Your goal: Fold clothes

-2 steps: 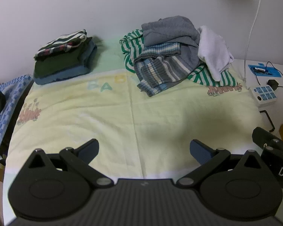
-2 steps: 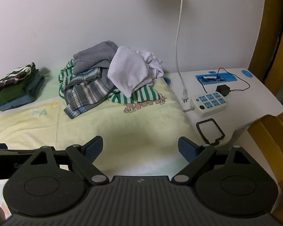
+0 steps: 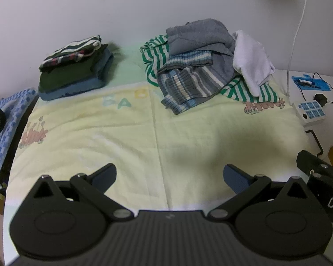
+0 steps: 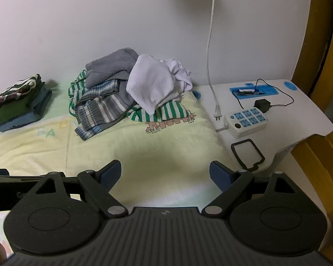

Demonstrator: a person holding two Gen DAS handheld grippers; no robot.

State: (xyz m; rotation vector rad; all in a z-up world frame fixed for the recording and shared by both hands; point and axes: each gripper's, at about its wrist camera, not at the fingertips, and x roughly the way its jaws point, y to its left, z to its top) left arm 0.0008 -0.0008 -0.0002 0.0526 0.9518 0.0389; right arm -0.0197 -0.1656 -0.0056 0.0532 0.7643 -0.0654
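Black plastic fills the bottom of both wrist views: the left gripper (image 3: 169,175) and the right gripper (image 4: 165,173) each hover low over the near edge of the work surface, blue-padded fingers spread wide apart with nothing between them. A corner of the right gripper's black body shows at the right edge of the left view.

Under both lies a pale yellow terry blanket (image 3: 126,137) printed with pastel "BABY" letters and small cartoon patches, spread flat; the stretch just ahead of the fingers is bare.

Further back, on the far right part of the blanket, sits the loose heap of unfolded clothes (image 4: 131,93): a grey-and-blue striped knit sweater (image 3: 188,86) spilling forward, a green-and-white striped garment (image 3: 248,90) beneath it, a plain grey knit top (image 3: 199,35) on the crown, and a white towelling piece (image 4: 151,82) draped down the right side. At the far left, well apart from the heap, stands a neat stack of folded clothes (image 3: 75,71), blue at the bottom, dark green above, striped and plaid pieces on top. A blue-and-white checked cloth (image 3: 8,119) hangs off the left edge.

To the right of the blanket, a white table (image 4: 299,110) carries a white power strip with blue sockets (image 4: 244,119), a black adapter plugged into it (image 4: 262,105), and a blue mat (image 4: 254,92) by the pale wall (image 4: 100,22).
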